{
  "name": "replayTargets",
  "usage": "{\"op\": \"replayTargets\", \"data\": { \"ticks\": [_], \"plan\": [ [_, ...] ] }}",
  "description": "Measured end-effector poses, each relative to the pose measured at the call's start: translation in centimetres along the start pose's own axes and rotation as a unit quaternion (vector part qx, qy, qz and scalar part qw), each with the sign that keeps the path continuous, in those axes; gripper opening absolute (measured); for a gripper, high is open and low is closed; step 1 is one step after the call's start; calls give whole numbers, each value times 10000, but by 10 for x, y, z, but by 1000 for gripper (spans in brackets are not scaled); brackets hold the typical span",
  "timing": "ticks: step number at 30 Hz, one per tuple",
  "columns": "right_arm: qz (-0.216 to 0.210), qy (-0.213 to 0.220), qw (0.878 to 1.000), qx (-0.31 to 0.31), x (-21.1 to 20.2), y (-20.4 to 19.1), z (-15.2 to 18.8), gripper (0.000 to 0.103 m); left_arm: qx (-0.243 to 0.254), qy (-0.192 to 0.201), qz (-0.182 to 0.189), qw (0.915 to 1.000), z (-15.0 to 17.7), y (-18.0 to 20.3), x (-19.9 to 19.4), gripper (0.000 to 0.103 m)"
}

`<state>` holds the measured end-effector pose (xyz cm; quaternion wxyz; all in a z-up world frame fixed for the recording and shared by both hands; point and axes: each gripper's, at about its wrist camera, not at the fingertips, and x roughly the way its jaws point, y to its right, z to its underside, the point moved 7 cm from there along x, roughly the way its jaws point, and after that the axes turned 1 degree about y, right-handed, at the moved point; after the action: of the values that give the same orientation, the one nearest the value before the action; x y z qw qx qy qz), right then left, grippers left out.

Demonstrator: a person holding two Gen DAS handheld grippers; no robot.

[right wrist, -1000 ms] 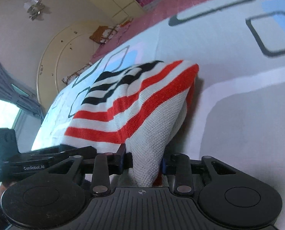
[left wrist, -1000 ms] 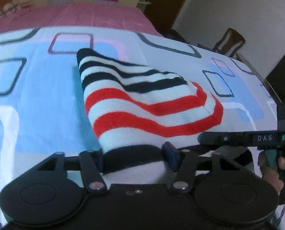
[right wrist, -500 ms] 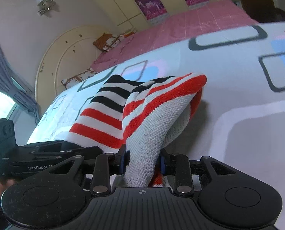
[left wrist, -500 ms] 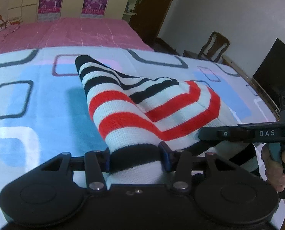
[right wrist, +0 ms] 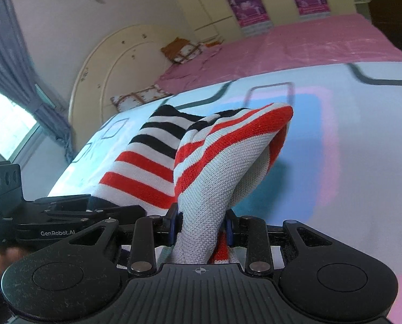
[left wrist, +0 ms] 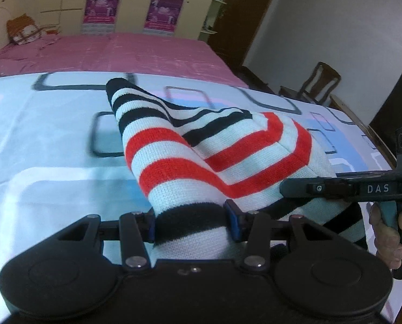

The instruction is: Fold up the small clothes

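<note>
Both claws are clenched on the same striped knit garment (left wrist: pixel 214 162). The left claw (left wrist: pixel 192 224) pinches a black band of its near edge, and its jaws have just been closing a little with the cloth between them. The right claw (right wrist: pixel 201 229) bites a bunched grey-and-red fold of the same piece.

From the left claw the garment runs away toward 12 o'clock, its far black-striped corner resting on the patterned bedspread (left wrist: pixel 52 148) near 11 o'clock. The near edge hangs raised between the two claws. Its long axis seems to run from the claws out to that far corner, so a fold would likely carry the held edge forward over the part that lies on the bed. Neither claw is clearly nearer to that far corner; they sit side by side, the right claw's body at 3 o'clock in the left wrist view, with a hand (left wrist: pixel 387 237) on its handle.

Readable writing: "DAS" (left wrist: pixel 377 189) on the right claw's side, and "GenRobot.AI" (right wrist: pixel 57 233) on the left claw as seen from the right wrist. The purple posters (left wrist: pixel 160 10) on the far cupboards are too blurred to read.
</note>
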<state>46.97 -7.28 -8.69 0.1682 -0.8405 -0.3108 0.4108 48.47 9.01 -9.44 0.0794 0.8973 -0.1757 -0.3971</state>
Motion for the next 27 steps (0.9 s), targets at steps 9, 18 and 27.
{"op": "replayTargets", "data": {
  "ticks": [9,18,27],
  "plan": [
    [-240,-332,9991,139,92,-34,27,32,-480,-223,-11,9986,32,-90,3,55],
    [-35,-427,9955,848,120,1,43,40,-975,7,366,9946,49,-114,8,76],
    [664,450,9960,-397,88,-33,-13,34,-315,637,53,9975,14,-128,-14,51]
  ]
}}
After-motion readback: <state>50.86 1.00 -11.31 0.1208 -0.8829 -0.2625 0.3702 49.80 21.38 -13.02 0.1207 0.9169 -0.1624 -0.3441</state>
